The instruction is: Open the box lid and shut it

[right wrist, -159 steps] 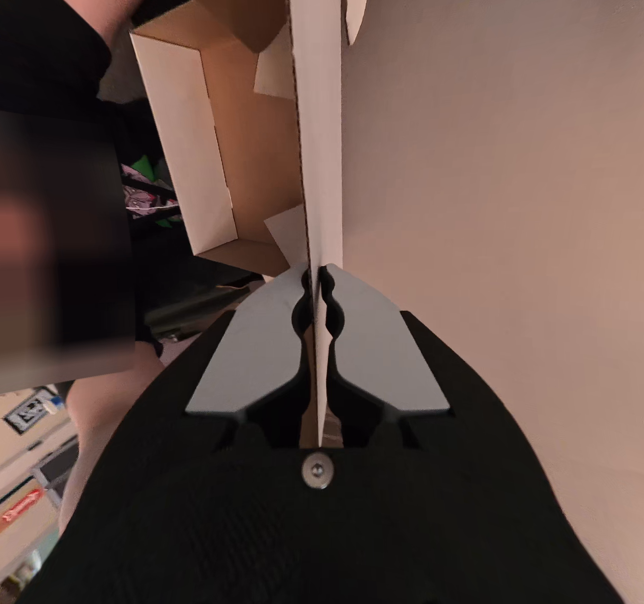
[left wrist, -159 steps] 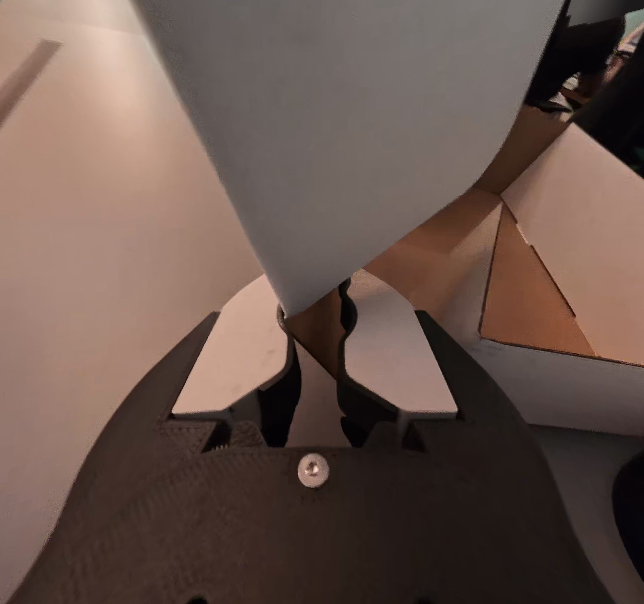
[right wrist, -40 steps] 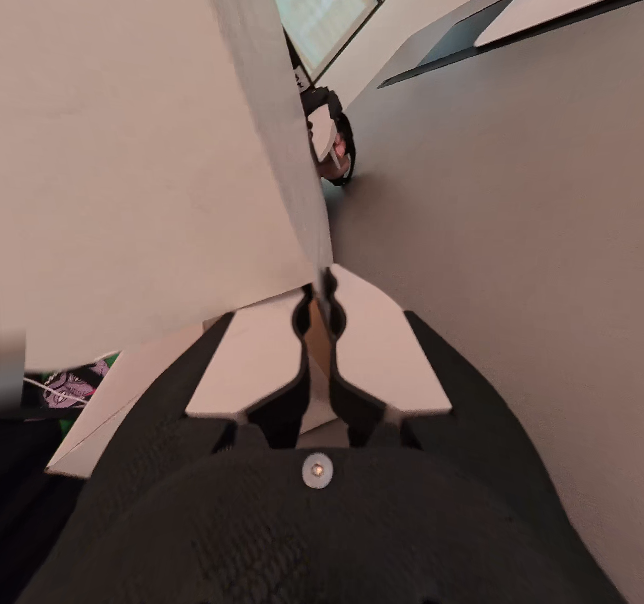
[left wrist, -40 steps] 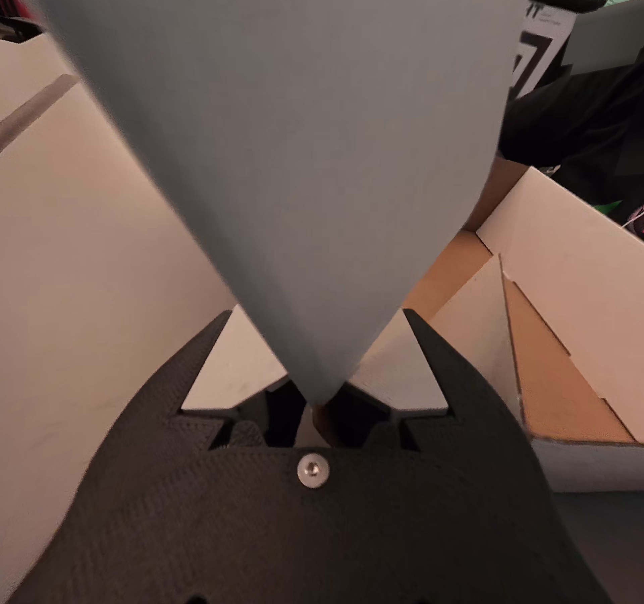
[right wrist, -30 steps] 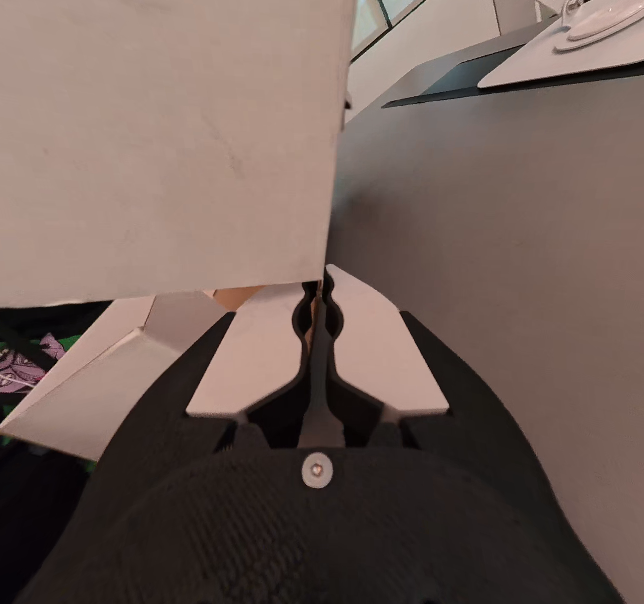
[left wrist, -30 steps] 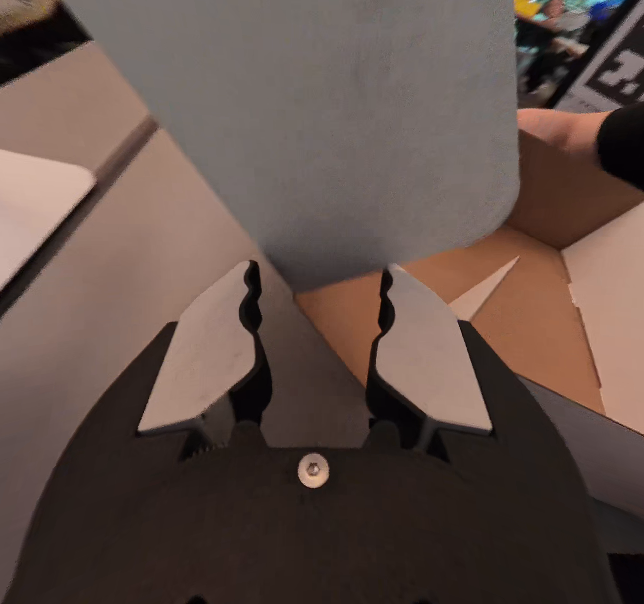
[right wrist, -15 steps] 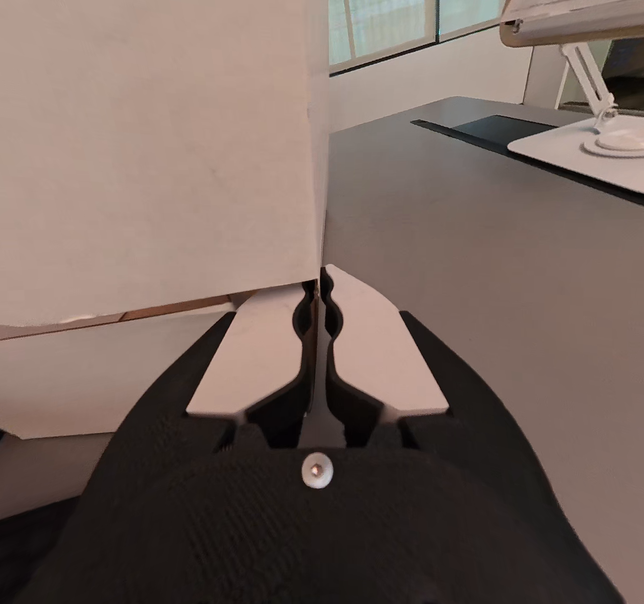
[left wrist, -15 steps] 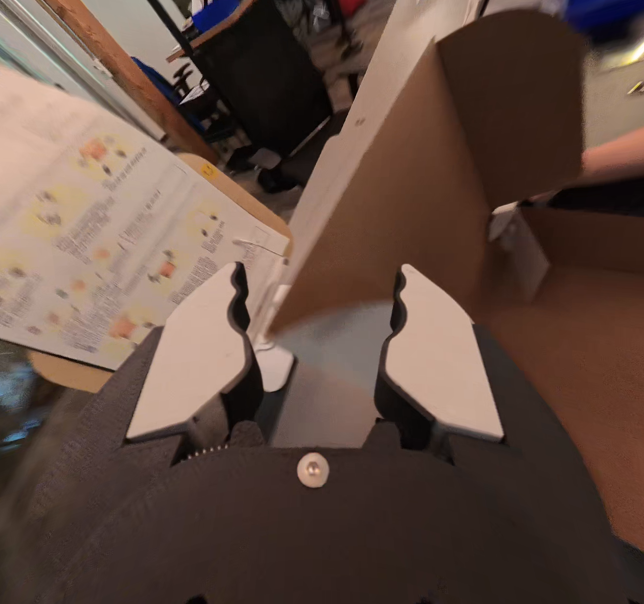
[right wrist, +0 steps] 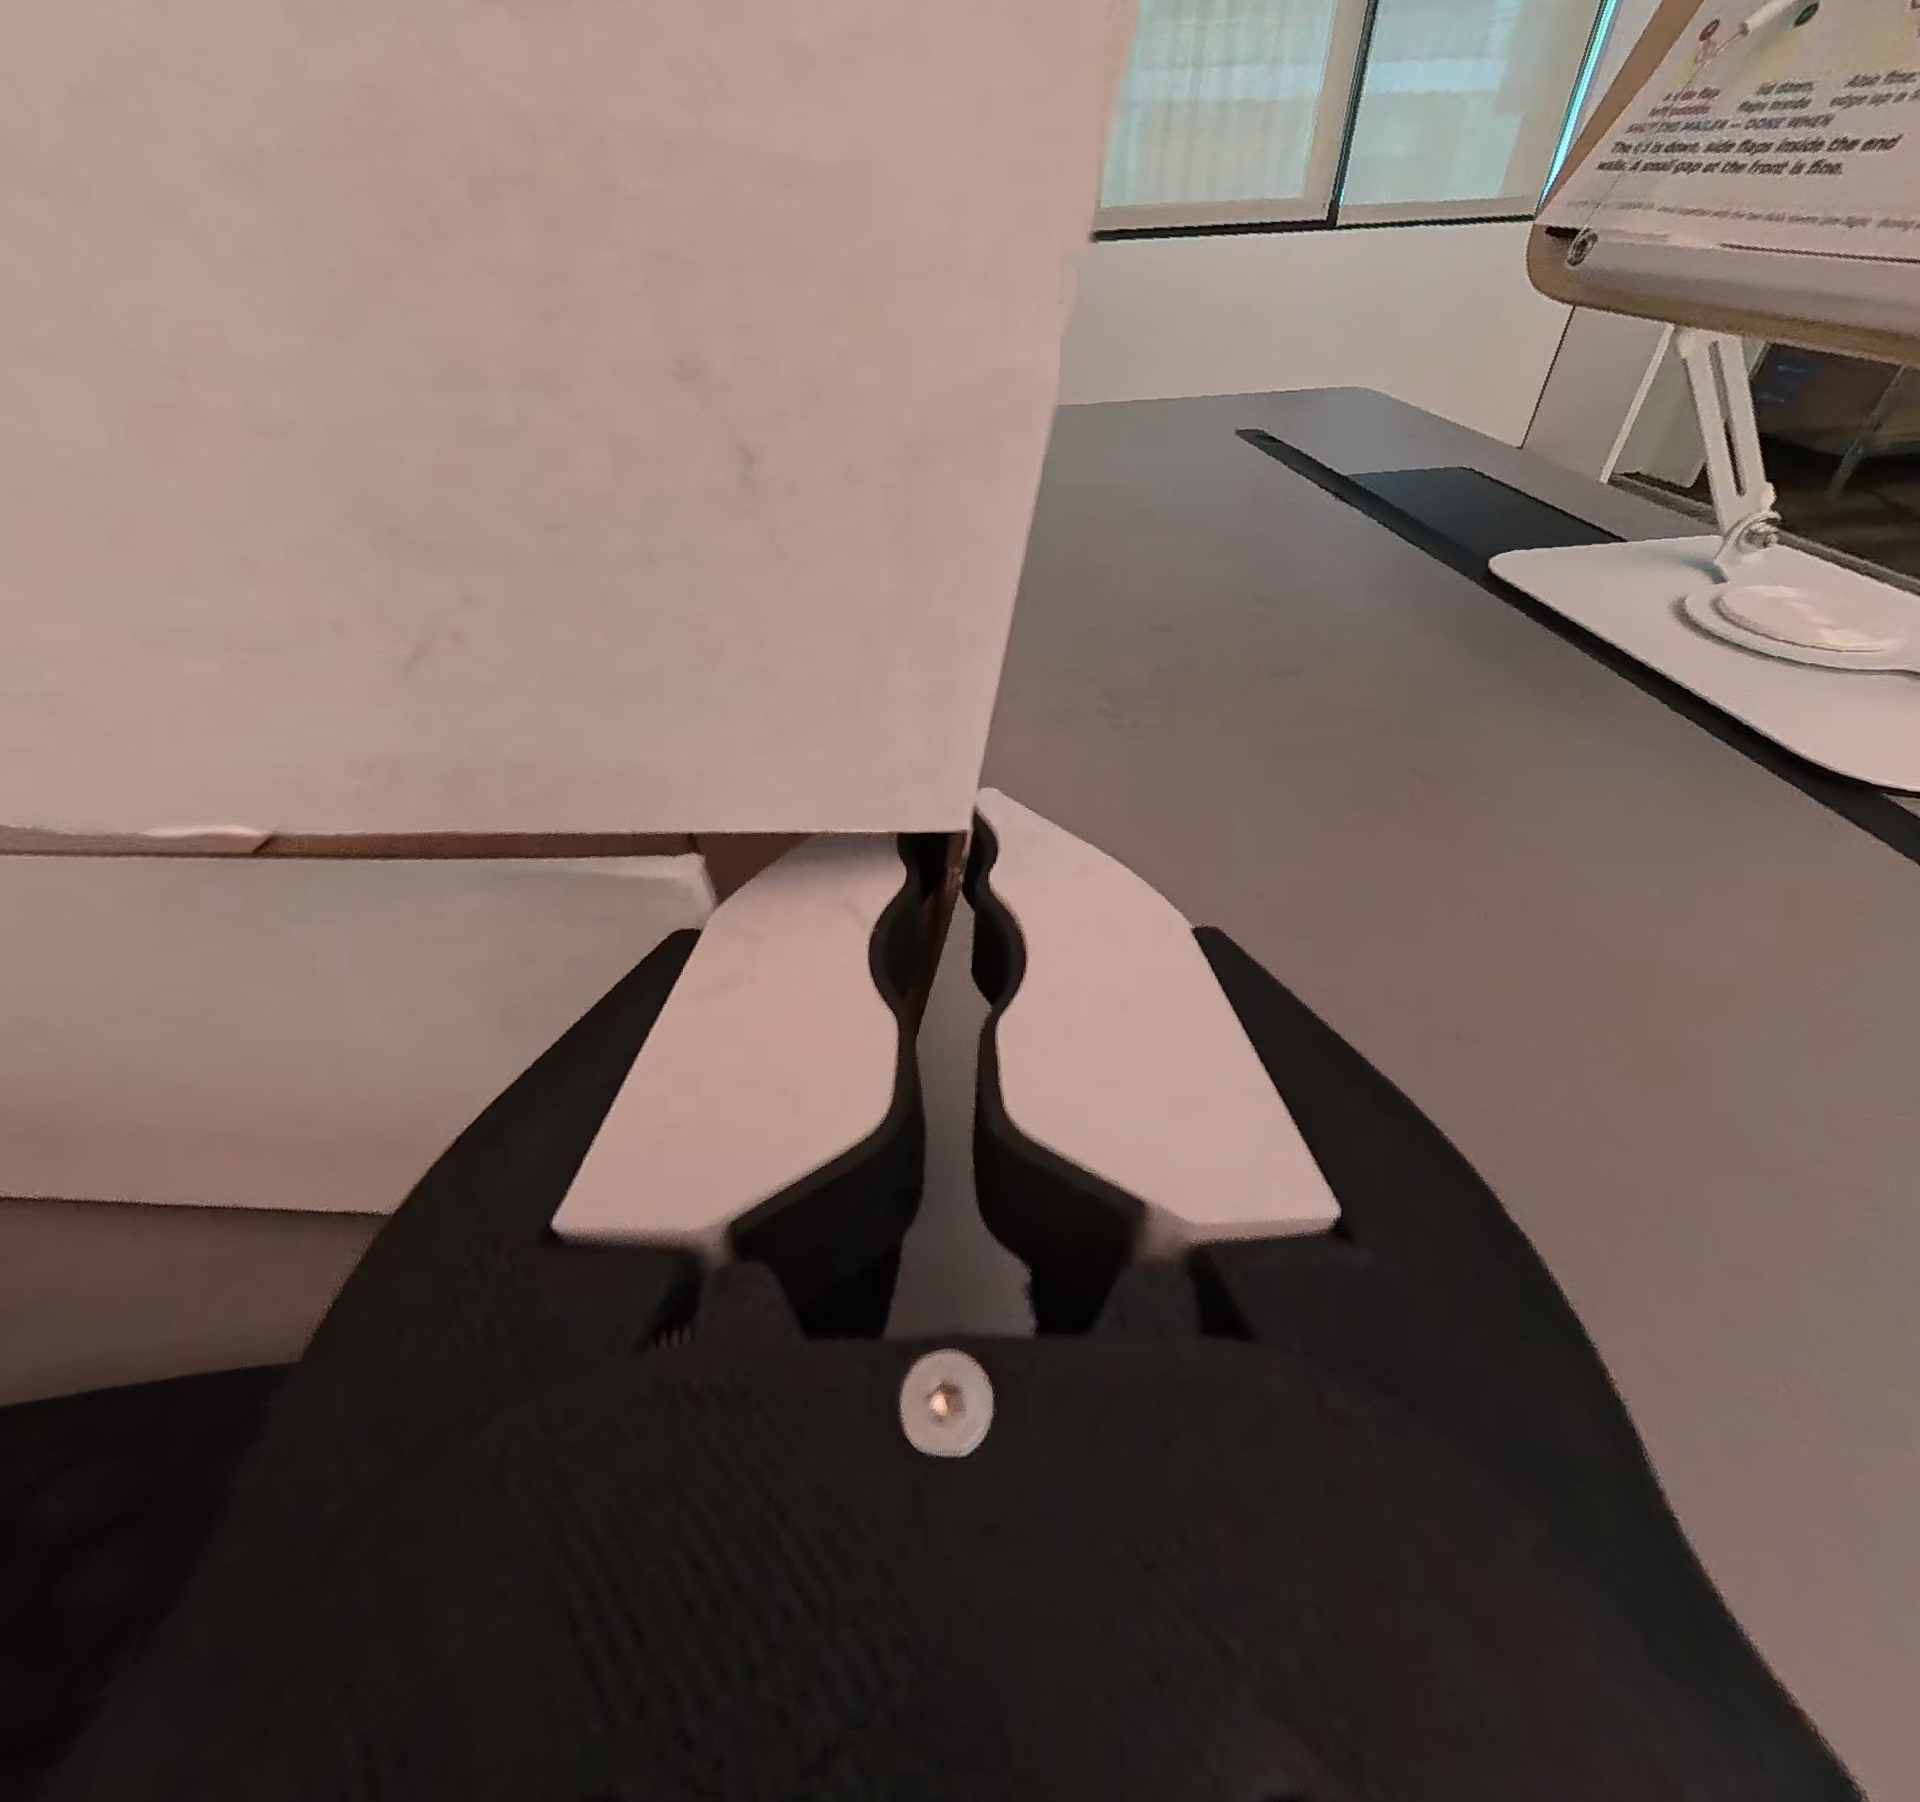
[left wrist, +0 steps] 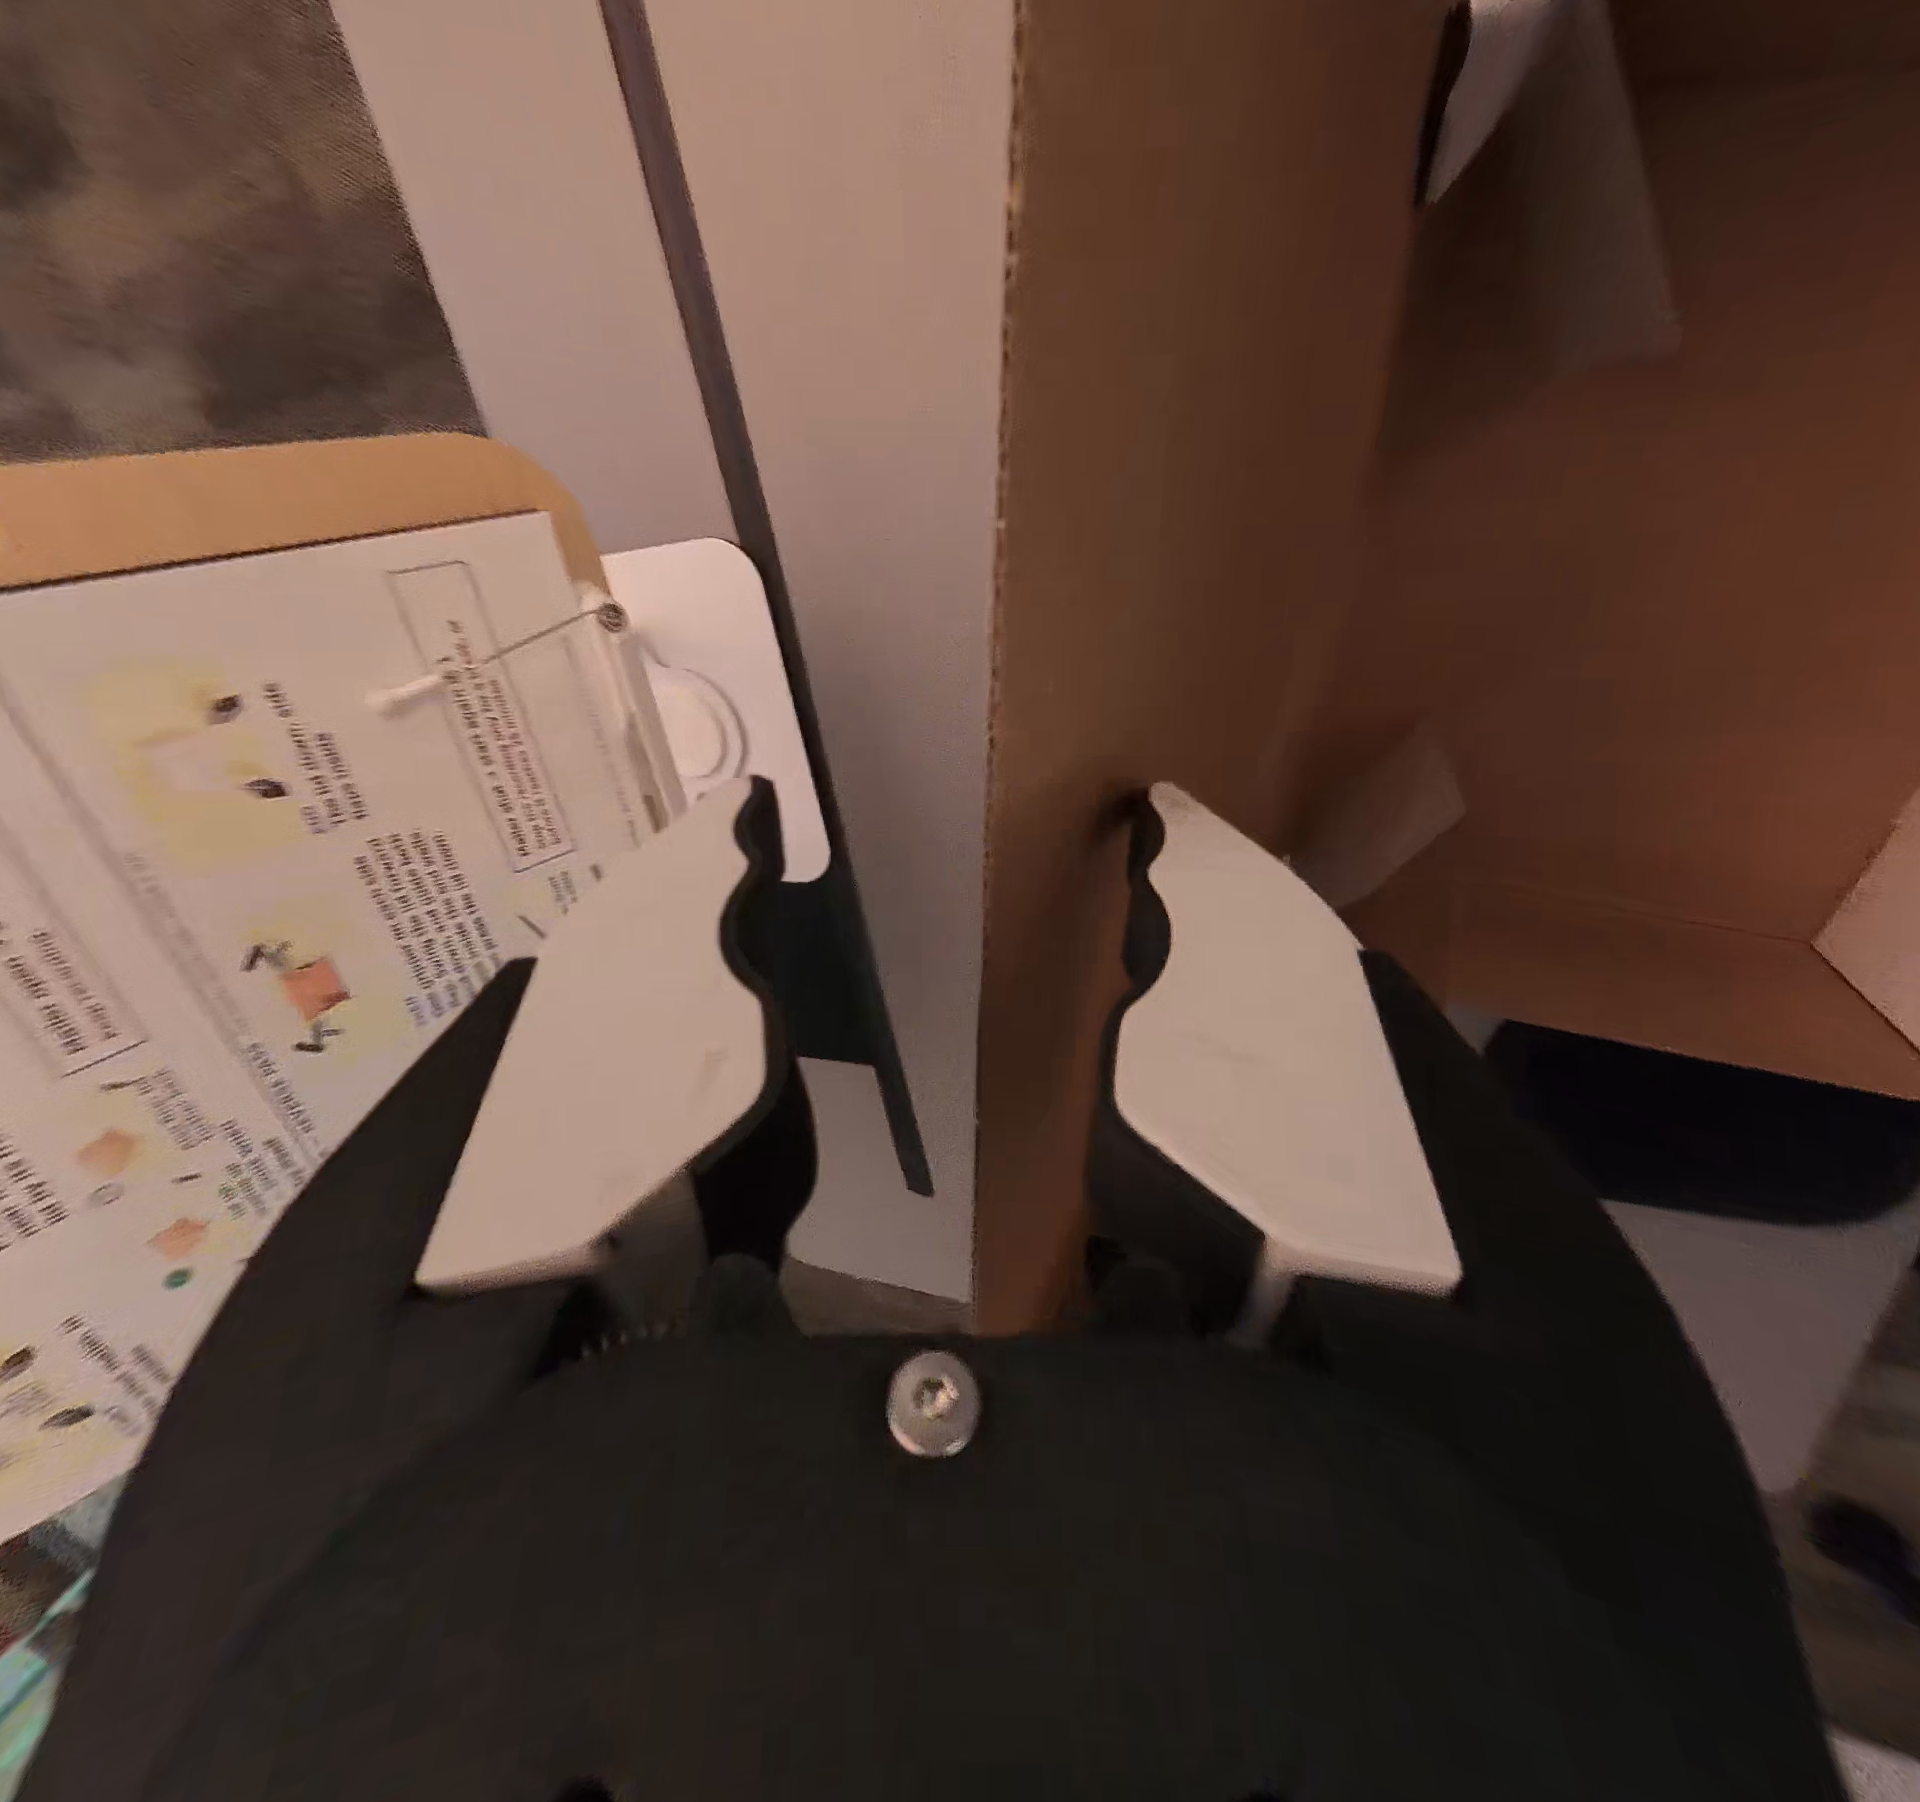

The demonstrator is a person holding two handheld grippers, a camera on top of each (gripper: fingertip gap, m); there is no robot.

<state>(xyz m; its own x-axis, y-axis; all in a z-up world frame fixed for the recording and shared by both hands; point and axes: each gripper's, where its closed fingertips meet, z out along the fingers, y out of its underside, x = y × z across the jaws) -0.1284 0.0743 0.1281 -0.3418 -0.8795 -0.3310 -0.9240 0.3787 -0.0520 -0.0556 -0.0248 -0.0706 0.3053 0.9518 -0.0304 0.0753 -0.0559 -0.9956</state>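
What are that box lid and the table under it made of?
The box lid looks like corrugated cardboard: matte brown inside, white outside, with a fluted cut edge showing. The table seems a smooth, dark grey matte board, perhaps laminate; the pictures cannot settle it.

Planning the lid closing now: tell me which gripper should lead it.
Right, probably. The right gripper is shut on the edge of the raised lid, so it can steer it. The left gripper has open jaws straddling a side flap, gripping nothing.
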